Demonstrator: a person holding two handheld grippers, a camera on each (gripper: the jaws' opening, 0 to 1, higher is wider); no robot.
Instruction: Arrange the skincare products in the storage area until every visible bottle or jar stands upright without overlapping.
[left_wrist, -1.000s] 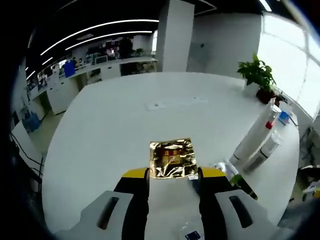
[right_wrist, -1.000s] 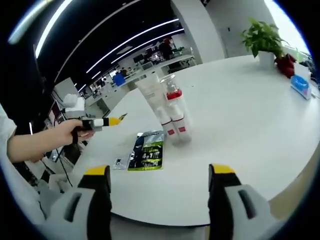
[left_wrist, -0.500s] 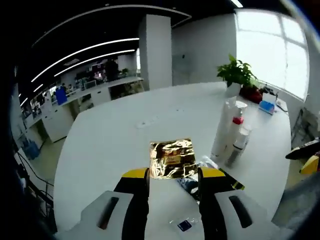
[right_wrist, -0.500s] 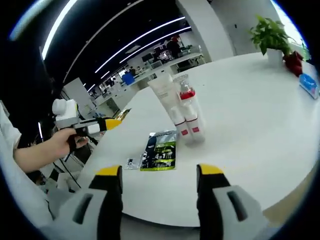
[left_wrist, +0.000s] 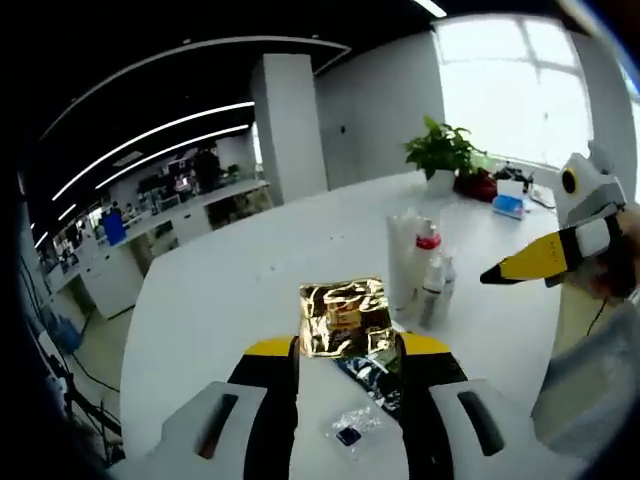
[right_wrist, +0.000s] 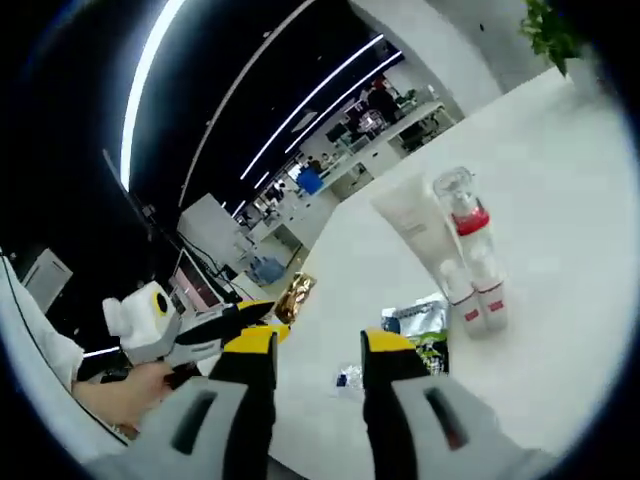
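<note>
My left gripper (left_wrist: 347, 346) is shut on a crumpled gold foil sachet (left_wrist: 345, 318), held above the white table (left_wrist: 250, 290). Beyond it, close together and upright, stand a white tube (left_wrist: 402, 258), a pump bottle with a red collar (left_wrist: 428, 262) and a small bottle (left_wrist: 447, 272). My right gripper (left_wrist: 495, 275) comes in from the right, level with them. In the right gripper view, my right gripper (right_wrist: 320, 342) is open by a narrow gap with nothing in it. The tube (right_wrist: 410, 215) and red-collared bottle (right_wrist: 462, 210) stand ahead. The left gripper (right_wrist: 268, 310) holds the sachet (right_wrist: 297, 295) at the left.
A dark sachet (left_wrist: 375, 375) and a small clear packet (left_wrist: 350, 432) lie flat on the table near my left jaws. A potted plant (left_wrist: 445, 150) and a blue box (left_wrist: 508, 205) sit at the far edge. A hand (right_wrist: 130, 390) grips the left gripper.
The right jaws have drawn much closer together. Both cameras have swung; the right gripper now shows in the left gripper view. The left gripper still holds the gold sachet.
</note>
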